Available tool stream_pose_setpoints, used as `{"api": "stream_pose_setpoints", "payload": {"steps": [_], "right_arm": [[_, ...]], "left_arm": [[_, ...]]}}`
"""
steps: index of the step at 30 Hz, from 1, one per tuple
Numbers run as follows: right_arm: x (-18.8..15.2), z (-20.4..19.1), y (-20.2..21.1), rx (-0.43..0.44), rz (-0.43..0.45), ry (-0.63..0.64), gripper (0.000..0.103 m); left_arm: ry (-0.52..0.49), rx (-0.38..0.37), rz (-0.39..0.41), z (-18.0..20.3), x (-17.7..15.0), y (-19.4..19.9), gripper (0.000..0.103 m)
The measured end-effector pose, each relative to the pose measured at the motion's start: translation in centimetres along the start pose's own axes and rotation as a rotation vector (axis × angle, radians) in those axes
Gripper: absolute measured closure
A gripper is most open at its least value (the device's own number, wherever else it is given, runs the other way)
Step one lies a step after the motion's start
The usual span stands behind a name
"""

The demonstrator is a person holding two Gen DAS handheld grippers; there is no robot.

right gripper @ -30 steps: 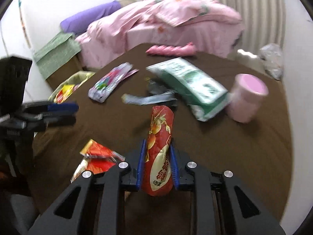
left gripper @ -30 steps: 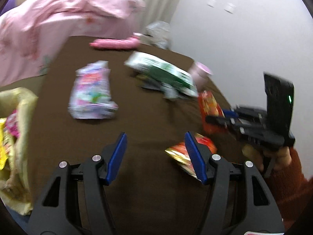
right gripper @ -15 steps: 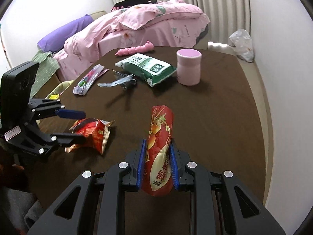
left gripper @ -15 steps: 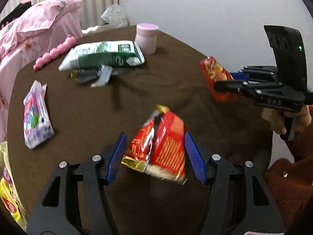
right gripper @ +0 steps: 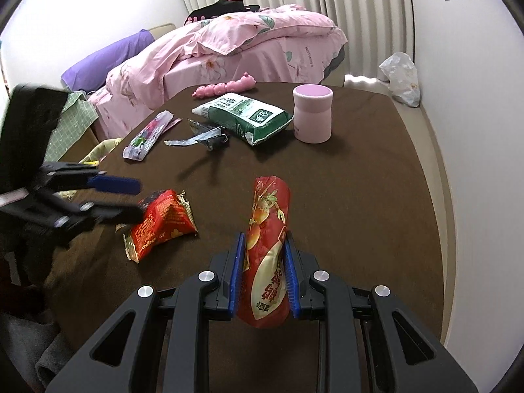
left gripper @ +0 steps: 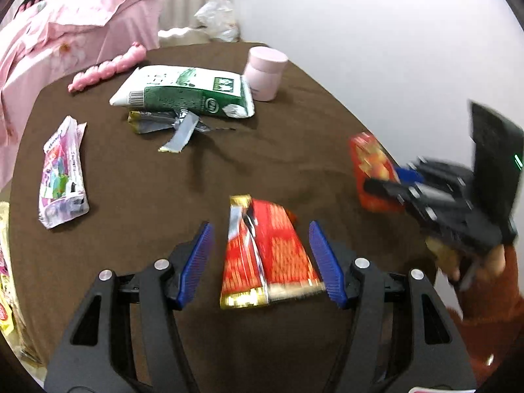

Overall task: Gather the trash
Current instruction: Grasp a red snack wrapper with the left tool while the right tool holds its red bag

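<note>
My left gripper [left gripper: 262,262] is open, its blue pads on either side of a crumpled red and gold snack wrapper [left gripper: 267,252] lying on the brown table [left gripper: 147,196]. The same wrapper [right gripper: 160,222] and left gripper [right gripper: 127,196] show in the right wrist view. My right gripper [right gripper: 263,275] is shut on a red snack bag [right gripper: 268,245] and holds it above the table; it shows at the right of the left wrist view [left gripper: 386,186] with the bag [left gripper: 371,163].
On the table lie a green and white bag [left gripper: 186,91], a silver torn wrapper [left gripper: 170,124], a purple wrapper [left gripper: 62,173], a pink cup [left gripper: 265,73] and a pink toy [left gripper: 108,68]. A yellow bag [left gripper: 6,278] with wrappers hangs at the left edge. A pink bed [right gripper: 229,42] stands beyond.
My left gripper has swung right and closed in on the red and gold wrapper, which now lies between its open pads. The right gripper still holds the red bag.
</note>
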State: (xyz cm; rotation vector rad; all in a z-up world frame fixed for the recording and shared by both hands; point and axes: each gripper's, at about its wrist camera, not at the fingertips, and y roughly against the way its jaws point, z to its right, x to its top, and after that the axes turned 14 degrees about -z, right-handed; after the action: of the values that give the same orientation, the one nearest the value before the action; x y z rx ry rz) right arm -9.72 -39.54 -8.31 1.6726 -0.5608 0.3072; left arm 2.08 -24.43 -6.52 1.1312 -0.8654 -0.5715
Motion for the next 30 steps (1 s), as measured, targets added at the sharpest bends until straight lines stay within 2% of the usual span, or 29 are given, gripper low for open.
{"api": "stream_pose_setpoints", "payload": {"steps": [3,4,6,9,11,13,18,20,21,22,24,27,30], "right_arm": [[0.0,-0.1,0.2,-0.007,0.003,0.004,0.08],[-0.1,-0.3,0.4,-0.015,0.006,0.01,0.08],[0.0,-0.5,1.0,-0.025,0.022,0.023,0.08],[0.1,-0.8,1.8,-0.016,0.046,0.026,0.08],[0.5,-1.3,2.4,-0.004,0.064,0.037,0.08],[0.8,-1.9,2.8,0.001,0.072,0.054,0.08],[1.9,-4.2,3.5,-0.001,0.089,0.113,0.08],[2.1,-5.0,3.6,-0.004,0.088,0.127,0.08],[2.1,-5.2,3.6,-0.008,0.085,0.134,0.08],[2.1,-5.5,3.6,-0.011,0.082,0.137,0.08],[1.9,-5.6,3.7,-0.023,0.073,0.14,0.08],[1.3,-4.9,4.0,-0.039,0.069,0.119,0.08],[0.6,-3.5,4.3,-0.05,0.067,0.07,0.08]], "left_arm": [[0.036,0.006,-0.06,-0.3,0.5,-1.4,0.046],[0.033,-0.003,-0.068,-0.2,0.2,-1.4,0.056],[0.015,-0.01,-0.059,0.3,-0.5,-0.9,0.062],[0.004,0.038,-0.008,0.7,-1.6,0.7,0.073],[0.012,0.051,0.033,0.6,-2.4,2.3,0.077],[0.025,0.072,0.086,0.3,-3.2,4.2,0.088],[0.055,0.095,0.161,-0.8,-4.5,7.3,0.089],[0.062,0.081,0.173,-1.2,-5.0,7.7,0.089],[0.064,0.047,0.183,-1.5,-5.3,7.9,0.081],[0.065,0.022,0.19,-1.6,-5.4,8.0,0.06],[0.053,-0.051,0.24,-1.9,-5.9,7.9,0.045],[0.019,-0.047,0.267,-1.2,-5.5,6.7,0.044],[-0.017,-0.036,0.22,0.2,-4.4,4.4,0.044]]}}
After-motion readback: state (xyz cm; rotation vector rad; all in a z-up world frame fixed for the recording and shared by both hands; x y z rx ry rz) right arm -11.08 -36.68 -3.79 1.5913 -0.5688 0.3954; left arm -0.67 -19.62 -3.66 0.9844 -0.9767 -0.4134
